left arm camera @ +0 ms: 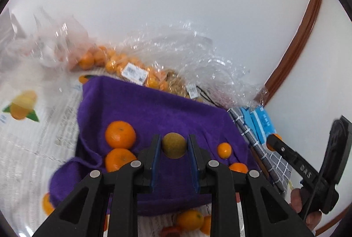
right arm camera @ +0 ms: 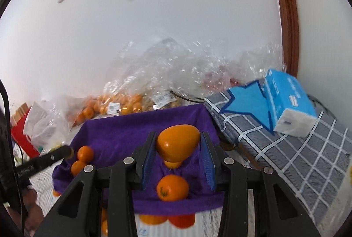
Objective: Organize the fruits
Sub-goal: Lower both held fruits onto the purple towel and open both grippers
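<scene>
Tongs (left arm camera: 173,146) (left) pinch brownish fruit (left arm camera: 173,145) above purple cloth (left arm camera: 154,109).

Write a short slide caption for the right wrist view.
Right tongs carry an orange fruit above the purple cloth.

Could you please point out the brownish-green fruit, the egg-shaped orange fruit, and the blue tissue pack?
brownish-green fruit (left arm camera: 173,145): left wrist view, its front face.
egg-shaped orange fruit (right arm camera: 177,142): right wrist view, middle of its glossy skin.
blue tissue pack (right arm camera: 288,95): right wrist view, its blue top.
</scene>
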{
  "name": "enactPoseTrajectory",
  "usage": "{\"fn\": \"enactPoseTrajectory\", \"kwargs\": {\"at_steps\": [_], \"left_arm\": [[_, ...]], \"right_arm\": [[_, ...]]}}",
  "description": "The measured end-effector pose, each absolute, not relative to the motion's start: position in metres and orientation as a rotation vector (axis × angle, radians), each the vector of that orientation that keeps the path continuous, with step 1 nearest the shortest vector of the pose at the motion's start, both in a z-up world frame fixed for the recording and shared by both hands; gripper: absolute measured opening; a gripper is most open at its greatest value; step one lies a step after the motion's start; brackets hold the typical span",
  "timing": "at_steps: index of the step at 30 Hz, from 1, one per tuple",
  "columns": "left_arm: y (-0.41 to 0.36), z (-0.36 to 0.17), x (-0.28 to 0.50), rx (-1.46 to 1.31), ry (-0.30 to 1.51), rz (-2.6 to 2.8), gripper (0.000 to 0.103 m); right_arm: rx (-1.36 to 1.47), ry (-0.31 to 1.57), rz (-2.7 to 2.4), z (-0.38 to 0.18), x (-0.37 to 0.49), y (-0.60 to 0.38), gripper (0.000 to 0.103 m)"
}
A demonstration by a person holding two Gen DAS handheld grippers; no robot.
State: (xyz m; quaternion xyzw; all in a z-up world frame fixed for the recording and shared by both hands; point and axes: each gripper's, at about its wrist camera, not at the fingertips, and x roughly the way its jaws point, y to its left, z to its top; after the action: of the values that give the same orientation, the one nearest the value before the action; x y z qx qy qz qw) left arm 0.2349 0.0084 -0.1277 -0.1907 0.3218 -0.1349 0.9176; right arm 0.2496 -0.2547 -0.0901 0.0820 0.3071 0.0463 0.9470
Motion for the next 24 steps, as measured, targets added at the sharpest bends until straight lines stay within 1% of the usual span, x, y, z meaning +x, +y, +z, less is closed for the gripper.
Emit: {"fn": "enactPoseTrajectory", "kwargs": {"at_steps": [3, 6, 18, 24], "left_arm": [[0.0, -0.14, 0.238, -0.322, 0.688, -0.261, 0.023], [-0.001, -0.146, 0.241, -0.324, 0.691, -0.255, 0.023], [-0.013, -0.152, 0.242, -0.268, 0.685, -0.253, 0.023], [-0.013, -0.153, 0.245, -0.272, 0.699, -0.242, 0.023]], "right_arm": [[0.195, 0.661, 0.094, -0.11, 0.258, -0.262, 0.039], [0.209, 0.729, 0.09, -0.127, 0.27, -0.266, 0.039], [0.185, 0.789, 0.094, -0.15, 0.277, -0.258, 0.039], [0.158, 0.777, 0.086, -0.149, 0.274, -0.255, 0.039]]}}
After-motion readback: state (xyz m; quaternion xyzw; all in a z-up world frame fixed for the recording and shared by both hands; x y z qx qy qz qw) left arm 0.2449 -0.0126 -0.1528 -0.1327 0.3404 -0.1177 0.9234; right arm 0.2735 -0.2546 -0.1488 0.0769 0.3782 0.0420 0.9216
